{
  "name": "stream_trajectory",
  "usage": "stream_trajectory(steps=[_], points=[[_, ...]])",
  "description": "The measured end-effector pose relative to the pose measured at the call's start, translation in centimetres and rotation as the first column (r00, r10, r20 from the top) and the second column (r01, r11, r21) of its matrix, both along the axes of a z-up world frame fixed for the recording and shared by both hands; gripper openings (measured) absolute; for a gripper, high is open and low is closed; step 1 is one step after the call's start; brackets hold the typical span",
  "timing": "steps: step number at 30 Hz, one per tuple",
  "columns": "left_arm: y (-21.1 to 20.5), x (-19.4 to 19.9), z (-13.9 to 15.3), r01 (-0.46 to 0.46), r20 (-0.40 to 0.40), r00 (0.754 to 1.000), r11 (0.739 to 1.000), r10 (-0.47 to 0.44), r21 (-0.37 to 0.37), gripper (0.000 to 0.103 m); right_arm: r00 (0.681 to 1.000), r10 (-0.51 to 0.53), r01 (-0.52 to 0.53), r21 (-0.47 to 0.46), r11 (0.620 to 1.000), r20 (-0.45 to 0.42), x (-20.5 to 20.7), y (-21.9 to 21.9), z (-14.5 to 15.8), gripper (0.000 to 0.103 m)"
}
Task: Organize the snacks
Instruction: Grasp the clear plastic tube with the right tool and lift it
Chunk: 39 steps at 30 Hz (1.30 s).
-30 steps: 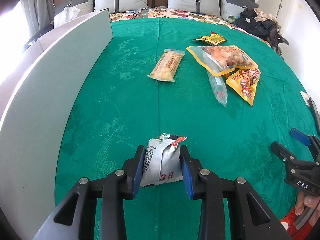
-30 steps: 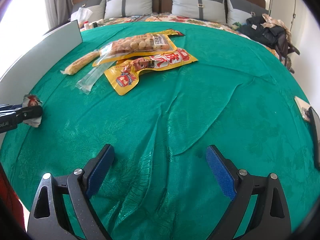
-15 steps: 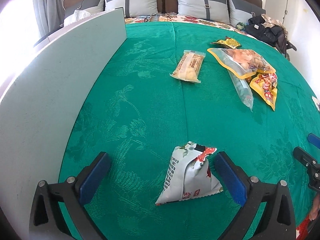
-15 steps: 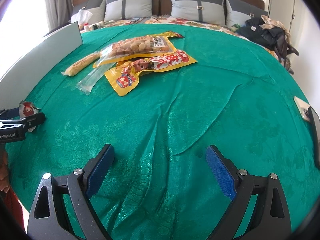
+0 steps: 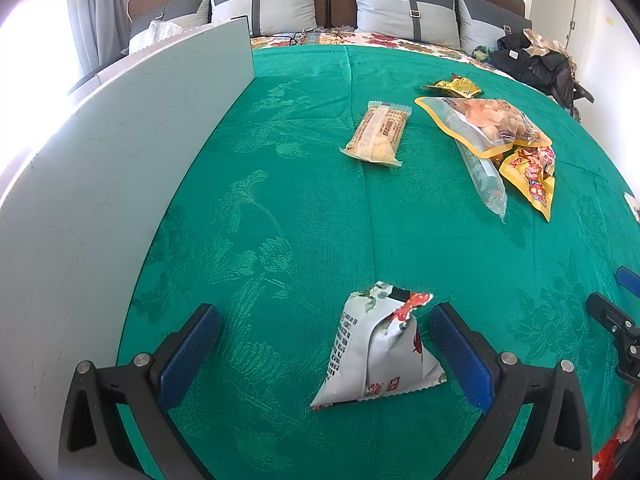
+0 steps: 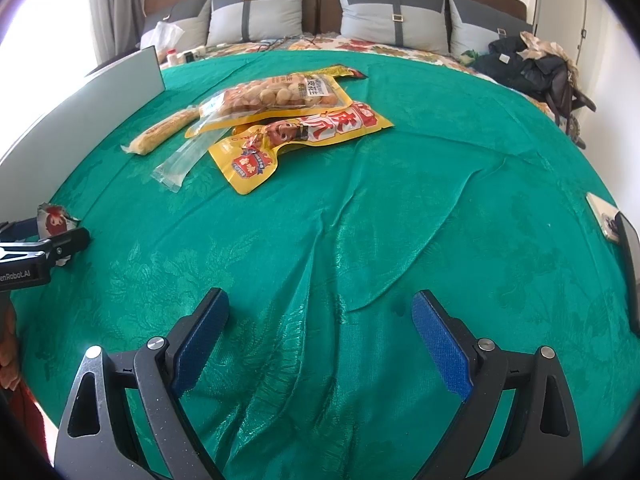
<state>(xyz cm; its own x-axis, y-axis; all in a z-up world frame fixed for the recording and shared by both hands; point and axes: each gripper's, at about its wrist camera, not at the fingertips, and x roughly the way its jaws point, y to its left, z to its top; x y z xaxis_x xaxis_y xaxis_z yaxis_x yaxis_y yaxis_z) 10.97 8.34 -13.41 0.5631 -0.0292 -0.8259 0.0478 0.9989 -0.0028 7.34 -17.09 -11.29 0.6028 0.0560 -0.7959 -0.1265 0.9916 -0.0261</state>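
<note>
A small white snack packet (image 5: 378,350) with red print lies on the green cloth between the wide-open fingers of my left gripper (image 5: 324,344), nearer the right finger and not held. It also shows in the right wrist view (image 6: 52,218). Farther off lie a beige wafer bar (image 5: 378,132), a clear bag of round snacks (image 5: 486,124), a long clear tube packet (image 5: 482,176), a yellow packet (image 5: 530,178) and a small yellow packet (image 5: 454,85). My right gripper (image 6: 320,328) is open and empty over bare cloth.
A grey board (image 5: 100,168) stands upright along the left edge of the cloth. The green cloth (image 6: 380,208) has wrinkles in front of my right gripper. Pillows (image 6: 394,16) and dark clothes (image 6: 532,68) lie at the back. A phone (image 6: 604,216) lies at the right edge.
My left gripper opened and let go of the white packet, which now lies on the cloth, and pulled back slightly. My right gripper stayed still and open.
</note>
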Motion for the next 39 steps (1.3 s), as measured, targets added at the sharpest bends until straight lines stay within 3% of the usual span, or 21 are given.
stream_trajectory(steps=[15, 19, 22, 26, 28, 34, 36, 37, 38, 39], points=[[0.1, 0.3, 0.0, 0.031, 0.006, 0.999, 1.000, -0.031, -0.003, 0.103, 1.000, 0.001, -0.001, -0.001, 1.000, -0.001, 0.0, 0.0, -0.1, 0.095], [0.1, 0.3, 0.0, 0.031, 0.005, 1.000, 1.000, -0.031, -0.003, 0.103, 0.999, -0.011, 0.012, 0.012, 1.000, -0.036, 0.3, -0.1, 0.3, 0.095], [0.1, 0.3, 0.0, 0.031, 0.005, 1.000, 1.000, -0.031, -0.003, 0.103, 0.999, -0.016, 0.022, 0.190, 0.982, -0.031, 0.2, -0.6, 1.4, 0.094], [0.1, 0.3, 0.0, 0.029, 0.006, 1.000, 1.000, -0.029, -0.003, 0.103, 1.000, 0.001, 0.013, 0.445, 0.895, -0.031, 1.3, -0.2, 3.8, 0.093], [0.1, 0.3, 0.1, 0.029, 0.007, 1.000, 1.000, -0.029, -0.003, 0.103, 0.997, 0.060, -0.026, 0.488, 0.872, -0.054, 2.9, 1.4, 4.5, 0.093], [0.1, 0.3, 0.1, 0.029, 0.007, 1.000, 1.000, -0.029, -0.003, 0.103, 0.978, 0.168, -0.110, 0.372, 0.922, -0.126, 9.0, 8.3, 3.6, 0.091], [0.2, 0.3, 0.0, 0.029, 0.008, 1.000, 1.000, -0.029, -0.003, 0.103, 0.966, 0.176, -0.114, 0.302, 0.947, -0.187, 10.8, 10.2, 2.4, 0.078], [0.2, 0.3, 0.0, 0.029, 0.007, 1.000, 1.000, -0.029, -0.003, 0.103, 0.962, 0.155, -0.099, 0.239, 0.966, -0.226, 11.7, 11.1, 1.7, 0.061], [0.2, 0.3, 0.0, 0.029, 0.007, 1.000, 1.000, -0.029, -0.003, 0.103, 0.955, 0.136, -0.084, 0.201, 0.976, -0.262, 12.4, 11.7, 1.1, 0.051], [0.2, 0.3, 0.0, 0.029, 0.008, 1.000, 1.000, -0.028, -0.004, 0.103, 0.950, 0.125, -0.074, 0.182, 0.981, -0.287, 13.0, 12.0, 0.5, 0.051]])
